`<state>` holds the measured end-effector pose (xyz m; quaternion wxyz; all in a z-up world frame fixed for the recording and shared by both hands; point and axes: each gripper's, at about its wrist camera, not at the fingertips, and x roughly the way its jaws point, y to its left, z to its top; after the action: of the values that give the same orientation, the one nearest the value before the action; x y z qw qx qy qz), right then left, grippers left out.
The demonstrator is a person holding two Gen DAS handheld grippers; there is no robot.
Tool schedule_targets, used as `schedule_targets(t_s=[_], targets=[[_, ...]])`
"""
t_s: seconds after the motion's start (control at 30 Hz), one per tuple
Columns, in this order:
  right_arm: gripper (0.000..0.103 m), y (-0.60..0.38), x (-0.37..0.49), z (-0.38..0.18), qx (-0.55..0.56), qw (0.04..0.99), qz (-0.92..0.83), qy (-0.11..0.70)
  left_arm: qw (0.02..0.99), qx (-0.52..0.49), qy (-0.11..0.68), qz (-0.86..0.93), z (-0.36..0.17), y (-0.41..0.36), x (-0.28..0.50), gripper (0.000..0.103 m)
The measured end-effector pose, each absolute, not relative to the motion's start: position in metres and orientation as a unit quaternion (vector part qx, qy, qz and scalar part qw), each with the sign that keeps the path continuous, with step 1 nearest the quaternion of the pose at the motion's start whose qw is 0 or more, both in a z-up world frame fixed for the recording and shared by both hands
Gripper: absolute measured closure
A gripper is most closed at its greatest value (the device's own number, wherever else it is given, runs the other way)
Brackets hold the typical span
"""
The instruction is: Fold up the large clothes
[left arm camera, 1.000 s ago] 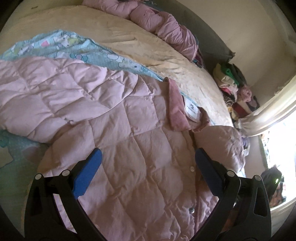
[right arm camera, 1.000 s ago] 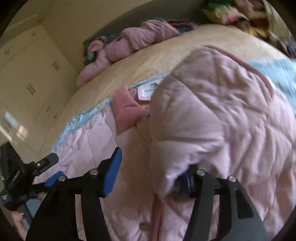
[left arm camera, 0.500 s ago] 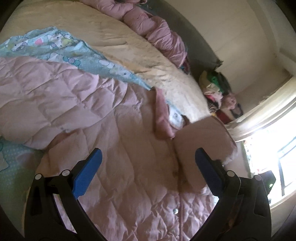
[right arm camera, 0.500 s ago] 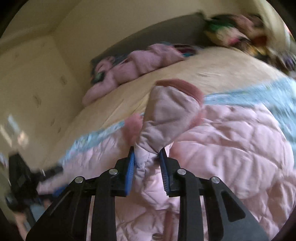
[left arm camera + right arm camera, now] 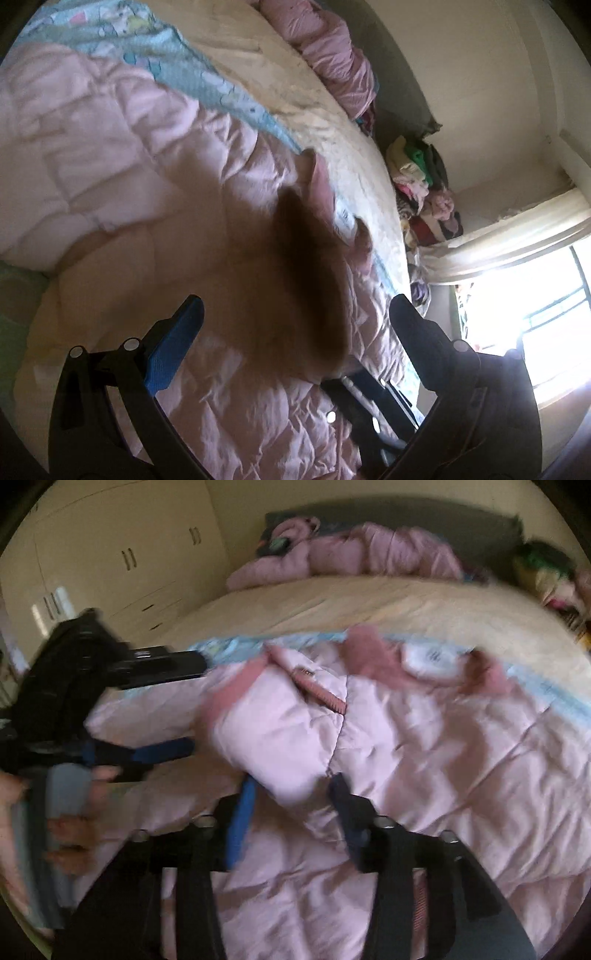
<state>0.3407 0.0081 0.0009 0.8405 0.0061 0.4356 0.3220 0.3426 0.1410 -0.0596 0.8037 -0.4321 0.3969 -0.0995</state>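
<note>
A large pink quilted jacket (image 5: 155,229) lies spread on the bed, collar and white label toward the far side. In the right wrist view its sleeve (image 5: 273,734) is folded across the body of the jacket (image 5: 461,768). My right gripper (image 5: 291,794) stands over the sleeve's end with its jaws apart and the sleeve between them. My left gripper (image 5: 295,317) is open and empty above the jacket's middle; it also shows in the right wrist view (image 5: 110,709) at the left. A dark blurred shape (image 5: 306,280) crosses the left wrist view.
The jacket rests on a light blue patterned sheet (image 5: 192,74) over a cream bed (image 5: 332,602). Another pink garment (image 5: 354,554) lies by the grey headboard. A pile of clothes (image 5: 424,192) sits beside the bed near a bright window (image 5: 535,314). A cupboard (image 5: 110,565) stands at left.
My right gripper carried the sleeve leftward across the jacket, then its jaws opened from tightly shut on it. My left gripper stayed open and tilted toward the collar.
</note>
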Motion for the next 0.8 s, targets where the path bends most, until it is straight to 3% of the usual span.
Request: schedule_targets(t_s=[0.23,0.3,0.33,0.37,0.4,0.67,0.8], targets=[[0.044,-0.042,0.326,0.024,0.023,0.851,0.305,0.427,0.806,-0.417,0.408,-0.097,-0.077,0.121,0.356,0.01],[0.044,-0.07,0.327,0.028,0.028,0.861,0.279,0.424,0.822,-0.394,0.401,-0.096,-0.075,0.11,0.358,0.027],[0.044,-0.08,0.329,0.028,0.03,0.865,0.269,0.424,0.829,-0.377,0.404,-0.087,-0.075,0.106,0.359,0.049],[0.044,-0.093,0.33,0.029,0.033,0.87,0.253,0.422,0.839,-0.355,0.406,-0.076,-0.074,0.1,0.36,0.083],[0.045,-0.11,0.332,0.031,0.038,0.877,0.231,0.42,0.849,-0.334,0.404,-0.068,-0.073,0.096,0.36,0.096],[0.045,-0.19,0.361,0.032,0.074,0.906,0.096,0.406,0.902,-0.283,0.324,-0.038,-0.025,0.118,0.341,0.098],[0.045,-0.202,0.383,0.014,0.07,0.9,0.063,0.426,0.905,-0.247,0.345,-0.013,-0.031,0.123,0.346,0.098]])
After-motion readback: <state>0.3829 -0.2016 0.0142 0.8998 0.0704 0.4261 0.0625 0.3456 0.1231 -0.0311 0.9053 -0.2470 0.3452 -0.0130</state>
